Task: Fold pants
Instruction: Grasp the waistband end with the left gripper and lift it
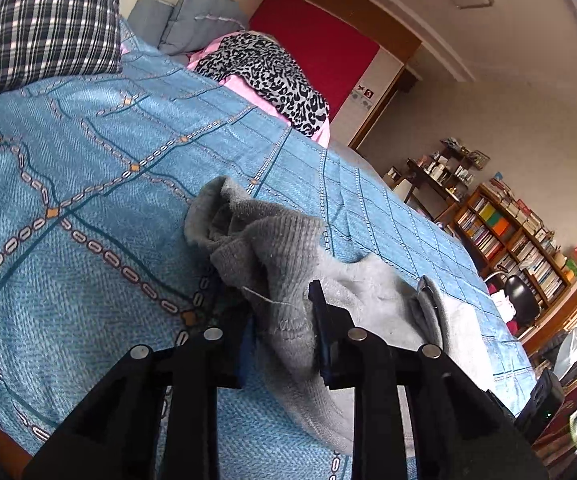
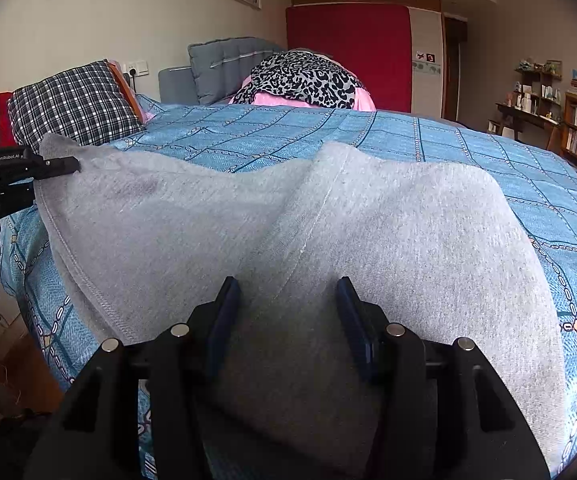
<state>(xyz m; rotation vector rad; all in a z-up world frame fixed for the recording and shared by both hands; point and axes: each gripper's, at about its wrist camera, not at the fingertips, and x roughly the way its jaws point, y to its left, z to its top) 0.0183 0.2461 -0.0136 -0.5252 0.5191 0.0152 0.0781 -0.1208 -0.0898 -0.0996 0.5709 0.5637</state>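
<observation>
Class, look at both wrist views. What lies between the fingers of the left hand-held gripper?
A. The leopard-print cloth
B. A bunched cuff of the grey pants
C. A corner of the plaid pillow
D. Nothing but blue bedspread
B: in the left wrist view the left hand-held gripper has the bunched cuff of the grey pants between its fingers, while the plaid pillow and leopard-print cloth lie far up the bed.

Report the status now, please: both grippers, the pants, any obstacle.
Left gripper shut on pants cuff. Right gripper astride pants fabric, grip unclear. Pants spread on blue bedspread. Nothing in the way.
</observation>
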